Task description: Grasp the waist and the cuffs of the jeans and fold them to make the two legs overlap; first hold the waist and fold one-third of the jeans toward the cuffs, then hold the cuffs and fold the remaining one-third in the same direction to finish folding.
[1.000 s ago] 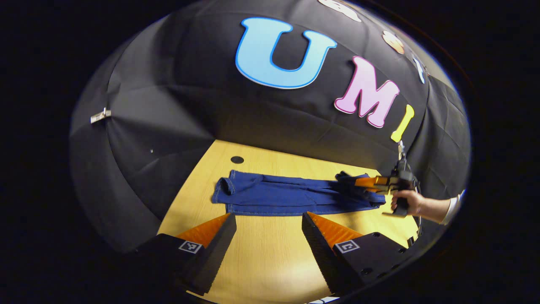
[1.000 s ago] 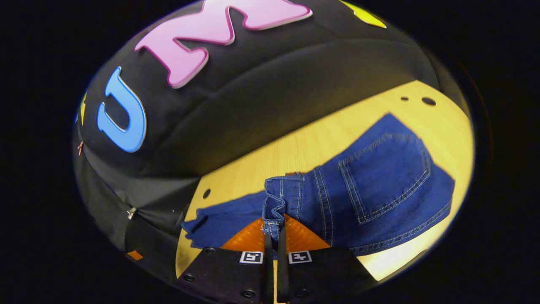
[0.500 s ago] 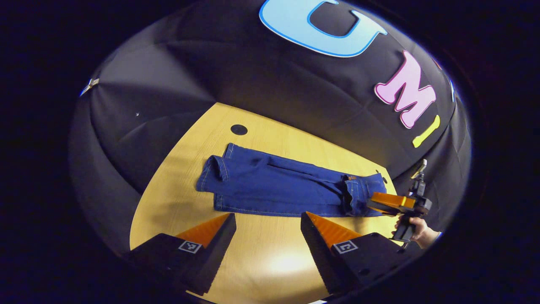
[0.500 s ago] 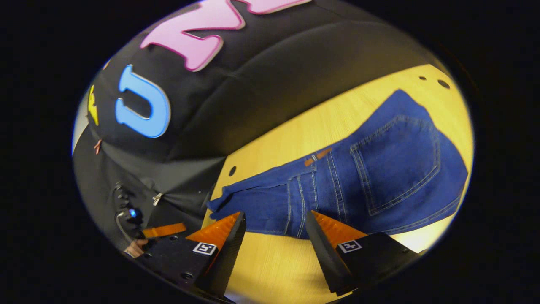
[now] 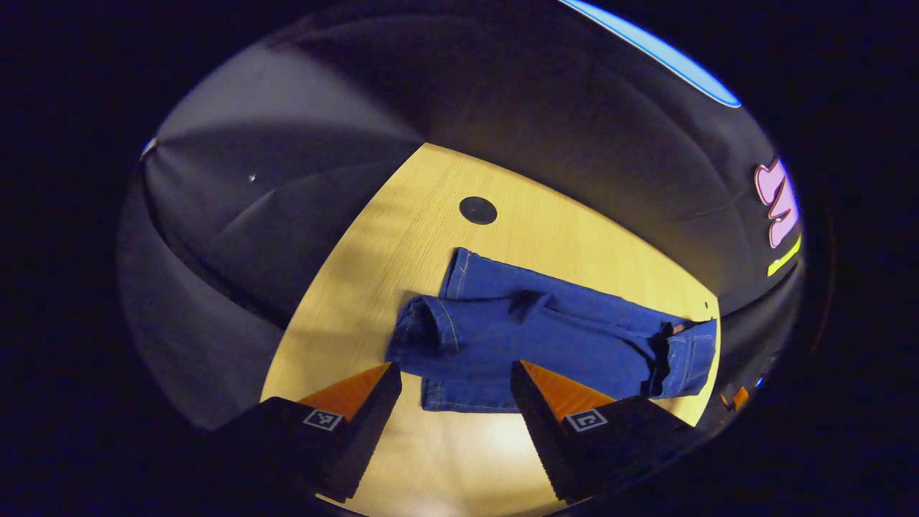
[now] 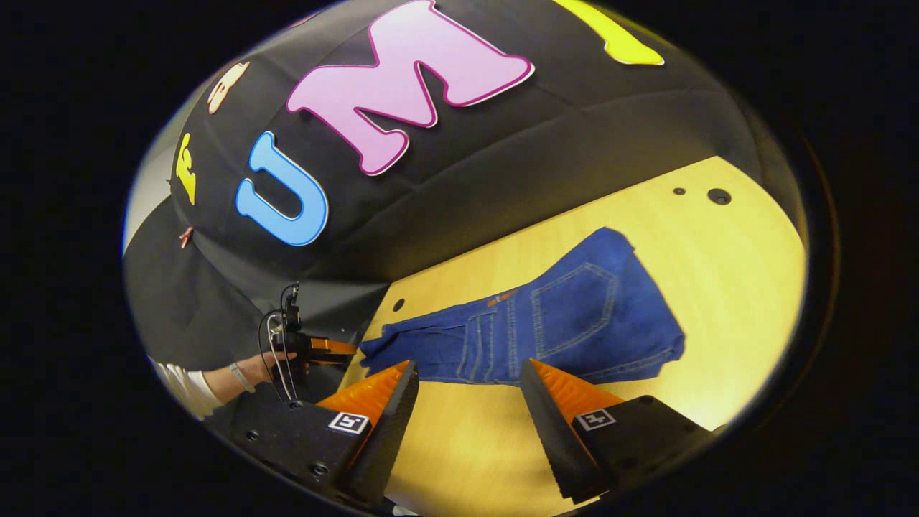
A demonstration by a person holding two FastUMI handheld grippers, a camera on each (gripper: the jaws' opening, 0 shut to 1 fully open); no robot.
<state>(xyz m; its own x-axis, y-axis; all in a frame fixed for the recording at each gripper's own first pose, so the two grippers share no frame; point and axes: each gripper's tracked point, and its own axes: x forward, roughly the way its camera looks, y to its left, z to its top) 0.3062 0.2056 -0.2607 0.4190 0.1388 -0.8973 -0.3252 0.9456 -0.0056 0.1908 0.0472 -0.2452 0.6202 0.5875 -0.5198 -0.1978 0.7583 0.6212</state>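
Two layers of denim already lie stacked at the waist end of the jeans [image 5: 546, 337], which rest flat along the yellow table [image 5: 402, 230]; the waist [image 6: 495, 337] appears folded in toward the legs, with the back pocket [image 6: 574, 305] facing up in the right gripper view. The cuffs [image 5: 431, 334] lie at the opposite end, one rolled slightly and offset from the other, near a dark round hole [image 5: 478, 210] in the tabletop. The left gripper [image 5: 452, 391] hangs just short of the cuff end with its jaws spread and nothing between them; the step in hand is judged to be the cuff grasp for the final third. The right gripper [image 6: 467, 388] likewise stands with jaws apart, empty, just off the folded waist edge. Farther off in the right gripper view, a hand [image 6: 269, 362] holds the other tool beside the cuffs. For a clean fold, both cuff layers should be pinched together at the hem, then lifted and carried over the stack so the edges align; the offset cuffs risk a single-layer grasp.
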